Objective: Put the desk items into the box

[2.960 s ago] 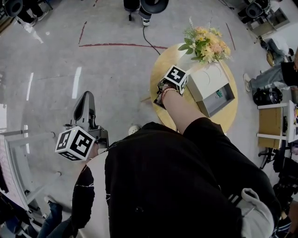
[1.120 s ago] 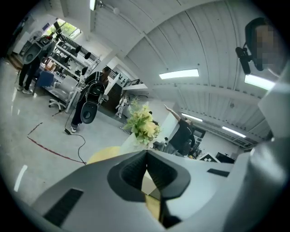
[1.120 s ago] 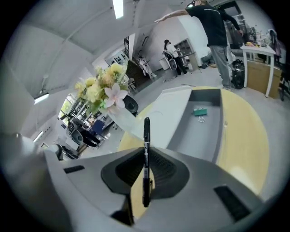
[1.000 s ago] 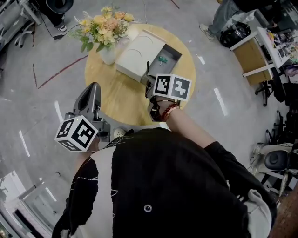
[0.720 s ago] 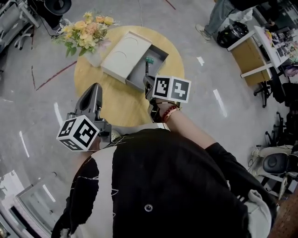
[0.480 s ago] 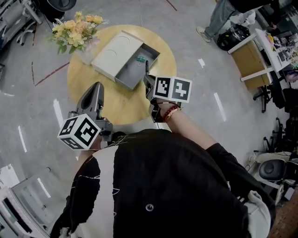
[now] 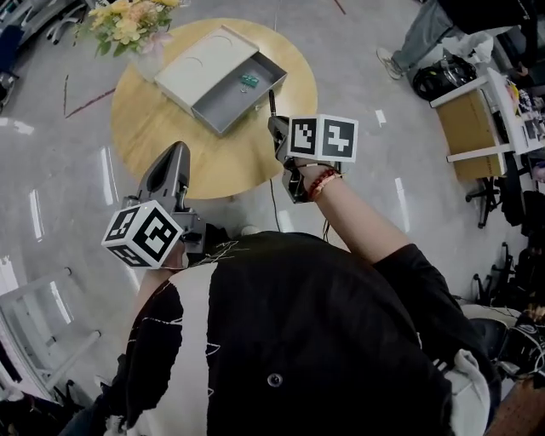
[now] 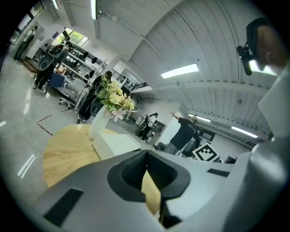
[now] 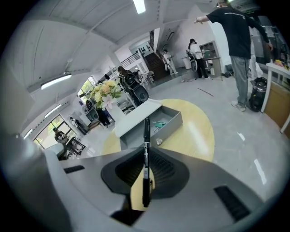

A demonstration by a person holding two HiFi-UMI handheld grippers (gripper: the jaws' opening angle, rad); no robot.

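A grey box [image 7: 223,78] with a white lid lies open on the round wooden table [image 7: 162,145]. Something small and green [image 7: 249,81] rests in its open tray. My right gripper [image 7: 275,128] is shut on a black pen [image 7: 272,102] at the table's near right edge, the pen pointing toward the box. In the right gripper view the pen [image 9: 146,154] stands upright between the jaws, with the box [image 9: 149,120] beyond and a small shiny round thing [image 9: 157,142] on the table. My left gripper [image 7: 174,153] hovers over the table's near edge, shut and empty [image 8: 147,156].
A vase of flowers [image 7: 128,21] stands at the table's far left, beside the box. A cable [image 7: 272,200] runs across the floor under the table's edge. A wooden desk [image 7: 479,128] and bags stand to the right. A person [image 9: 235,45] stands beyond the table.
The table and box have slid up and left in the head view. My right gripper, still holding the pen, has drawn back from beside the box to the table's edge.
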